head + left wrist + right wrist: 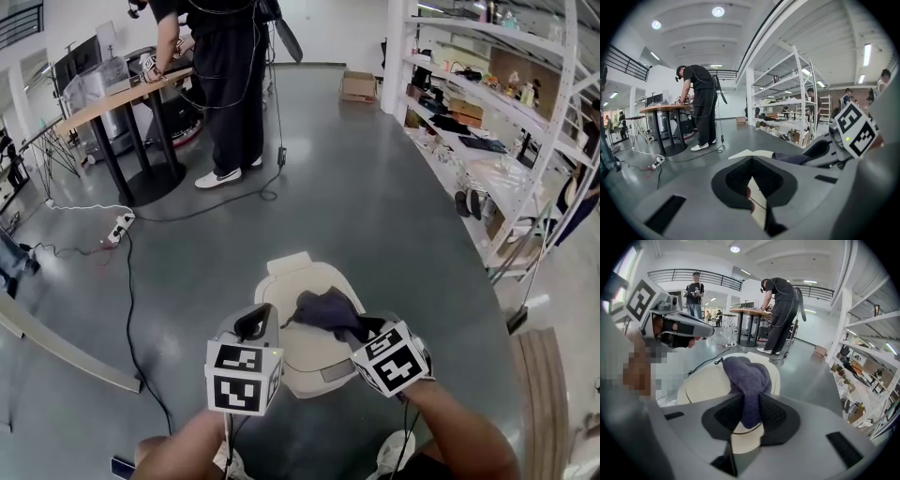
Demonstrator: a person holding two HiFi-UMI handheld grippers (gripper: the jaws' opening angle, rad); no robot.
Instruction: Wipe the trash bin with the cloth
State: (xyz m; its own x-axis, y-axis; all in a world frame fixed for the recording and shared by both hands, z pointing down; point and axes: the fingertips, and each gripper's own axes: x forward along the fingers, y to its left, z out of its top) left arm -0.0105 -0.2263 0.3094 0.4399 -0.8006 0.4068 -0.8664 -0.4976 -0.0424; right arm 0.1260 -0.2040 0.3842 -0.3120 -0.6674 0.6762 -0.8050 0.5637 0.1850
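Observation:
A cream trash bin with a closed lid stands on the grey floor just in front of me. A dark purple cloth lies bunched on the lid's right half. My right gripper is shut on the cloth, which spills forward from its jaws onto the lid. My left gripper hovers at the bin's left edge, jaws together with nothing seen between them. In the left gripper view the left gripper points over the lid's far flap, with the cloth and right gripper to its right.
A person stands at a round table far back left. A power strip and cables lie on the floor to the left. Metal shelving lines the right side. A cardboard box sits far back; a grey beam lies at left.

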